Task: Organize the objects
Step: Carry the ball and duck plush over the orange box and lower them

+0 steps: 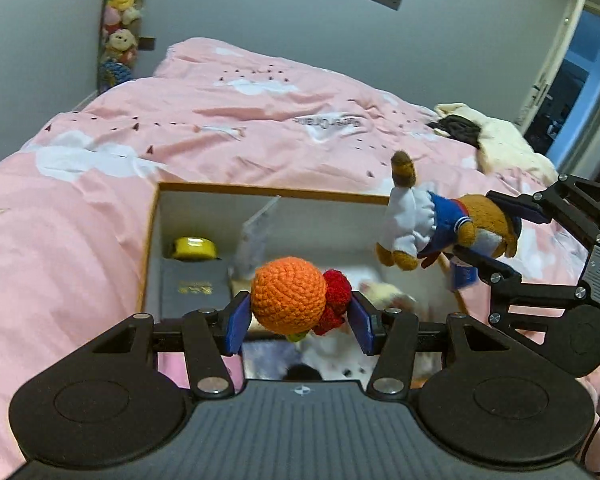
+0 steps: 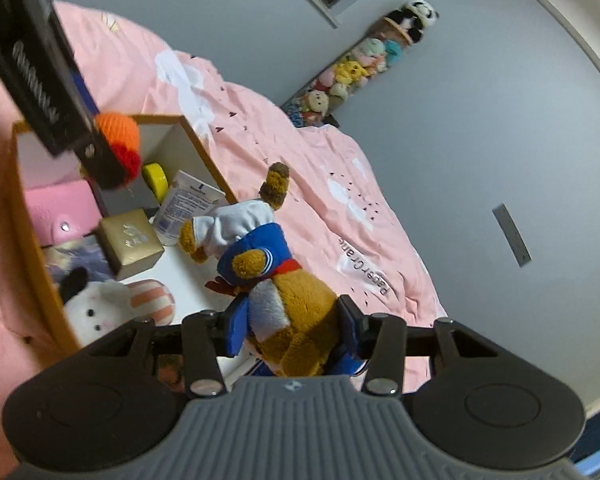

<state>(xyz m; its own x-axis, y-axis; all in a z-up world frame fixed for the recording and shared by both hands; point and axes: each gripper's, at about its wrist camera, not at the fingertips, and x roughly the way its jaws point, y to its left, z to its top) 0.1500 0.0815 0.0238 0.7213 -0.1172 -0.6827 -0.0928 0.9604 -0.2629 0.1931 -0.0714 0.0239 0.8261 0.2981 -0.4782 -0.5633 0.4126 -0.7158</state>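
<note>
Above the box (image 1: 152, 240), crochet toy (image 1: 290, 294) in left gripper (image 1: 298, 322), plush dog (image 2: 296, 308) in right gripper (image 2: 292, 330).

Pink-quilted bed (image 1: 228, 128) against grey wall (image 1: 260, 12)

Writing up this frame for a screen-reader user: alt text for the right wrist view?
The right gripper is shut on a brown plush toy in a blue sailor top, held above an open box on a pink-quilted bed. The box holds a gold box and a white plush.
</note>
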